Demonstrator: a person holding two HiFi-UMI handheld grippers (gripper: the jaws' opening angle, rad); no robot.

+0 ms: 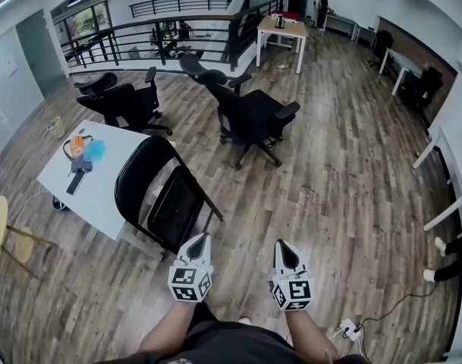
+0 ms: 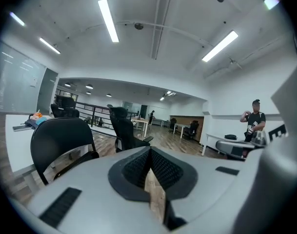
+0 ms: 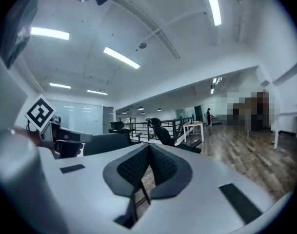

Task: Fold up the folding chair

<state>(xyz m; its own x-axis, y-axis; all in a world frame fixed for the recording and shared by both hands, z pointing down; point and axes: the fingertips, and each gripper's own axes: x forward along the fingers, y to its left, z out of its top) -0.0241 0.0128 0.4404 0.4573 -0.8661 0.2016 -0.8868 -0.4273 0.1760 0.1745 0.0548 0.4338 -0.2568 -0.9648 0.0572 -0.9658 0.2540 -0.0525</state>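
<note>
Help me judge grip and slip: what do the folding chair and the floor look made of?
Folding chair: the black seat and back have a soft sheen, so probably vinyl-covered padding or moulded plastic. Its thin black tube frame is likely painted metal. Floor: planks with visible grain and seams, either wood or wood-look laminate, in a satin finish.

A person [image 1: 452, 270] (legs only) is cut off at the right edge
</note>
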